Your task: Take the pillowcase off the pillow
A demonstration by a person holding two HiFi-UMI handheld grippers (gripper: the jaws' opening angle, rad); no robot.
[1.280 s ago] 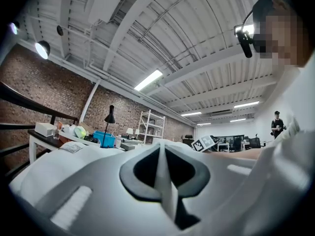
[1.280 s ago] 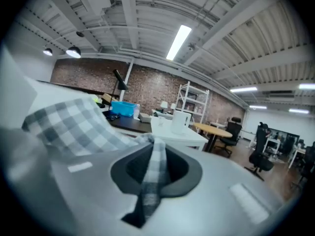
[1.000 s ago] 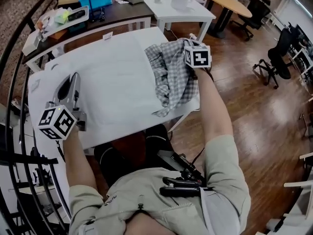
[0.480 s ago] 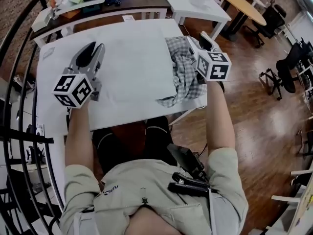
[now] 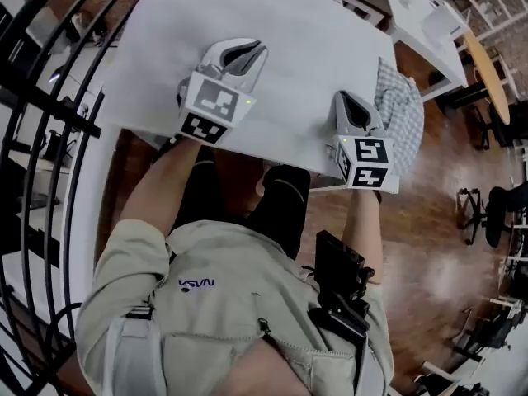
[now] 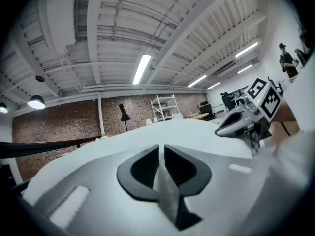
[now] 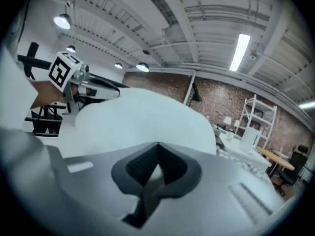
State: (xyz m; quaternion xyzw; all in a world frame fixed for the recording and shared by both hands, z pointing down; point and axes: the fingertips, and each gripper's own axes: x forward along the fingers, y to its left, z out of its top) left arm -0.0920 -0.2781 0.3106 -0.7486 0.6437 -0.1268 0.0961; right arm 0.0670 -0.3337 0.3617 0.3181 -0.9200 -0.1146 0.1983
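Observation:
The bare white pillow [image 5: 280,40] lies across the table. The grey checked pillowcase [image 5: 404,110] is bunched beside its right end, with neither gripper on it. My left gripper [image 5: 246,52] lies level at the pillow's near edge. Its jaws have just been closing and stand almost shut, with a thin strip of white pillow fabric between them [image 6: 161,149]. My right gripper [image 5: 346,99] rests at the pillow's near right corner, left of the pillowcase. Its jaws [image 7: 156,149] meet at the tips with nothing showing between them. Each gripper view shows the pillow [image 7: 142,117] ahead and the other gripper beside it.
A black metal railing [image 5: 49,97] curves along the left. Wooden floor [image 5: 445,221] lies to the right, with an office chair [image 5: 472,205] on it. A white side table [image 5: 421,23] stands behind the pillowcase. My legs are under the table's near edge.
The right gripper has let go of the checked pillowcase and swung left onto the pillow's near right corner, now shut. The left gripper has shifted along the pillow's near edge and rolled.

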